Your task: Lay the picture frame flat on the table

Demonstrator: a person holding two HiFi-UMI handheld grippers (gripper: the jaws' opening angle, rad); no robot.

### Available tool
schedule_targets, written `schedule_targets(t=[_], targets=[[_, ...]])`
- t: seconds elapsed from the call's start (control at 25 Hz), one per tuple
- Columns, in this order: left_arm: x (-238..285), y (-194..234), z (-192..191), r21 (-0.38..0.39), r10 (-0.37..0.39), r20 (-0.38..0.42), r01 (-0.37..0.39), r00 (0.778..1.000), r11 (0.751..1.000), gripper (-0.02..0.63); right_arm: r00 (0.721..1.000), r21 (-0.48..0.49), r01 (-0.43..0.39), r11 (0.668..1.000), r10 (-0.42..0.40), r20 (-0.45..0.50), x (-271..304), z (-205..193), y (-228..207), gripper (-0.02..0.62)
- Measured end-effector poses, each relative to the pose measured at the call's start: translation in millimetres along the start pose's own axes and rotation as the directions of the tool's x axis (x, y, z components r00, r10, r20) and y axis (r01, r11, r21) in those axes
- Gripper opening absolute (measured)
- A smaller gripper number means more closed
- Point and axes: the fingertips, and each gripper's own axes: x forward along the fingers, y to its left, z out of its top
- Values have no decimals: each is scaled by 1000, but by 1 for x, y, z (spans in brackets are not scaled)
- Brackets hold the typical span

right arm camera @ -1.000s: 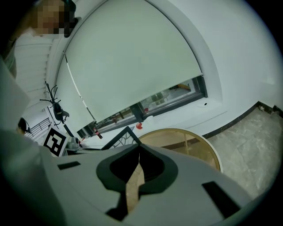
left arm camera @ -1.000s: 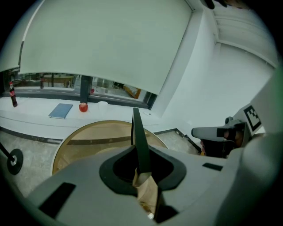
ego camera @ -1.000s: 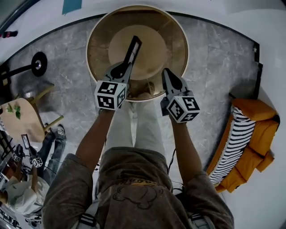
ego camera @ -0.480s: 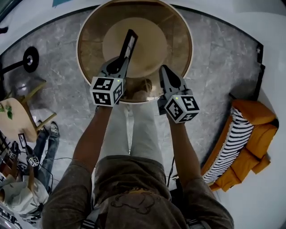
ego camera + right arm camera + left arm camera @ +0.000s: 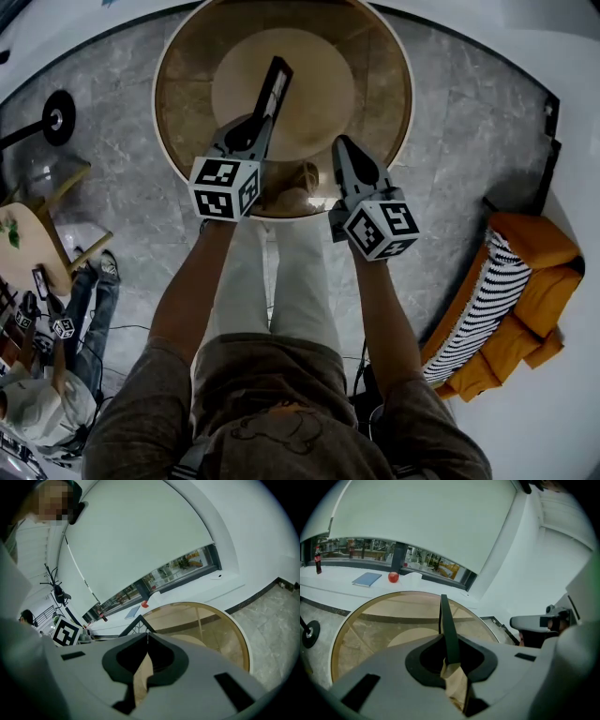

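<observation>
1. A grey-brown, short-sleeved T-shirt (image 5: pixel 281 394) has a dark line drawing on its front.
2. The trousers (image 5: pixel 281 281) are white.
3. Pale striped straps (image 5: pixel 185 459) lie at the shoulders.
4. The left tool (image 5: pixel 261 120) and right tool (image 5: pixel 340 143) have grey, tapering bodies.
5. Each tool has a white cube with black square markers, left (image 5: pixel 225 187) and right (image 5: pixel 381 228).

In my head view I see the round glass-topped wooden desk (image 5: pixel 380 66) open across its upper and right parts. The thin black picture frame (image 5: pixel 273 89), held edge-on left of centre, bars any sideways sweep there.
</observation>
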Motion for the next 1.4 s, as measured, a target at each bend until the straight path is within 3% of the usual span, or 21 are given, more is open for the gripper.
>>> schedule_targets(t=[0.88, 1.28, 1.4], targets=[[14, 4, -14, -39, -6, -27, 5, 1000, 999, 62, 999, 35, -8, 999, 9, -31, 15, -18, -7, 20], [19, 12, -13, 19, 29, -29, -29, 999, 999, 63, 999, 40, -14, 999, 16, -39, 17, -24, -5, 20], [21, 18, -18, -15, 33, -49, -34, 998, 999, 66, 999, 43, -15, 999, 17, -42, 18, -26, -5, 20]])
